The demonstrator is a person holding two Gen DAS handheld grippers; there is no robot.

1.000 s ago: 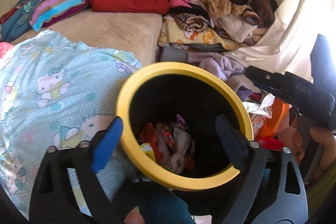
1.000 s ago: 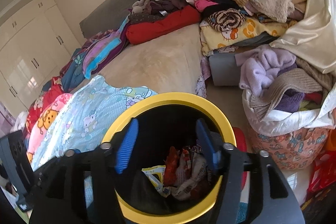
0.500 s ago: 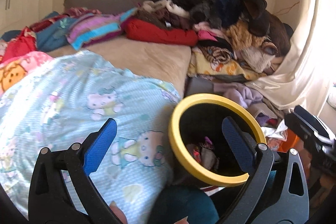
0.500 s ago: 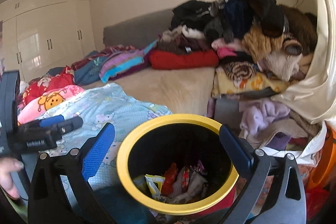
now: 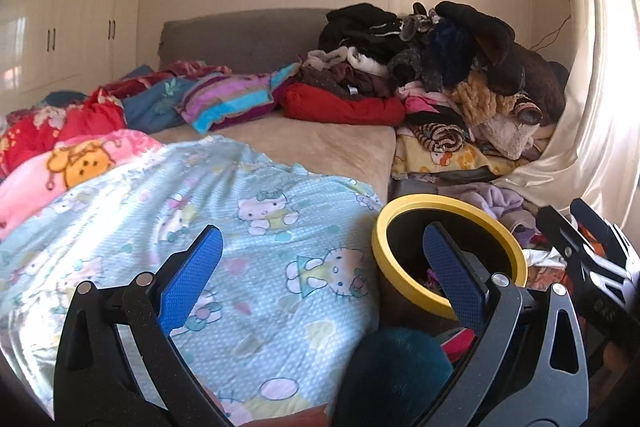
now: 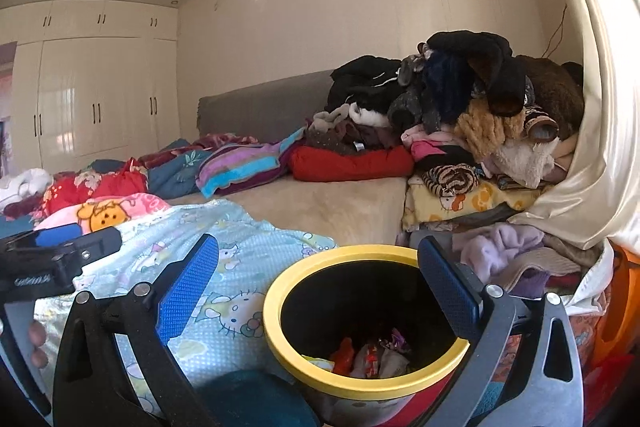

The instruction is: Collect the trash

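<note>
Cluttered bedding (image 5: 224,211) is seen across mid-frame; the bin (image 6: 364,323), wrappers (image 6: 372,351) inside, sits lower right. Both tongs, left (image 5: 320,267) and right (image 6: 318,281), have just been spread, empty. Clothes could be mistaken for trash.

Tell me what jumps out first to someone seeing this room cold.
The yellow-rimmed bin stands low in front, beside the bed, with crumpled wrappers at its bottom. Behind it to the right, a heap of clothes towers against the headboard and the curtain. A pale blue cartoon-cat blanket spreads across the near part of the bed, and both the left gripper and the right gripper hang open and empty.
</note>
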